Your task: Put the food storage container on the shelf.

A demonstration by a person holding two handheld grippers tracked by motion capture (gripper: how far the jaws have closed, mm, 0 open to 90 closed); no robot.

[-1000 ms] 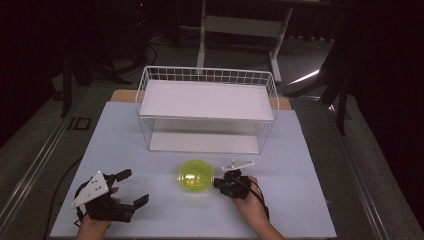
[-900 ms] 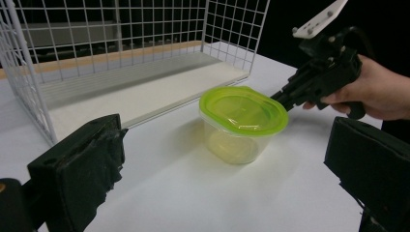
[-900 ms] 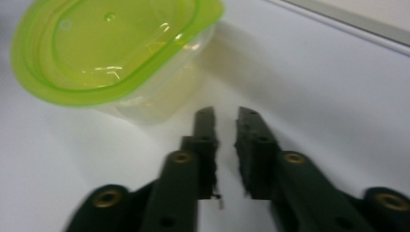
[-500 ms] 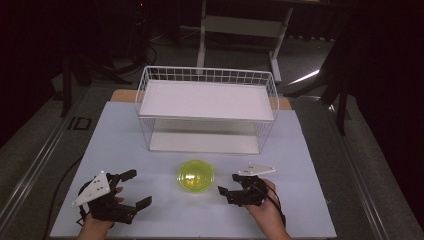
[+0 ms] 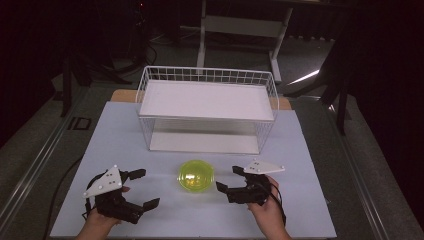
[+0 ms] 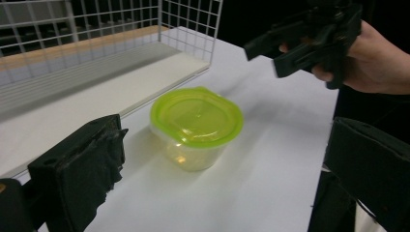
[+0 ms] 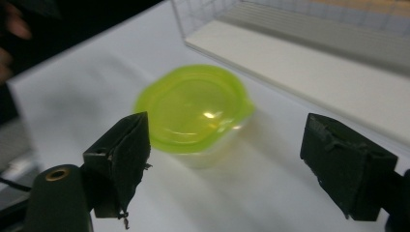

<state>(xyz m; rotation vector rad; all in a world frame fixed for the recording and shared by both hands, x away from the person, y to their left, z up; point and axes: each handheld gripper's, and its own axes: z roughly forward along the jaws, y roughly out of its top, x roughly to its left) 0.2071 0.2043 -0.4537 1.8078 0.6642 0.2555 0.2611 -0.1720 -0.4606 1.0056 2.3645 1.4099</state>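
On the white table [image 5: 310, 150], between my two grippers, sits a small clear tub with a lime-green lid [image 5: 196, 175].

My left gripper [image 5: 142, 189] rests at the table's near left, jaws spread wide and empty; my right gripper [image 5: 229, 179] lies just right of the tub, jaws parted, clear of it; behind the tub stands a white wire basket [image 5: 207, 107].

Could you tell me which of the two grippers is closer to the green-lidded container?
The right gripper: its jaws nearly reach the container; the left gripper sits farther off.
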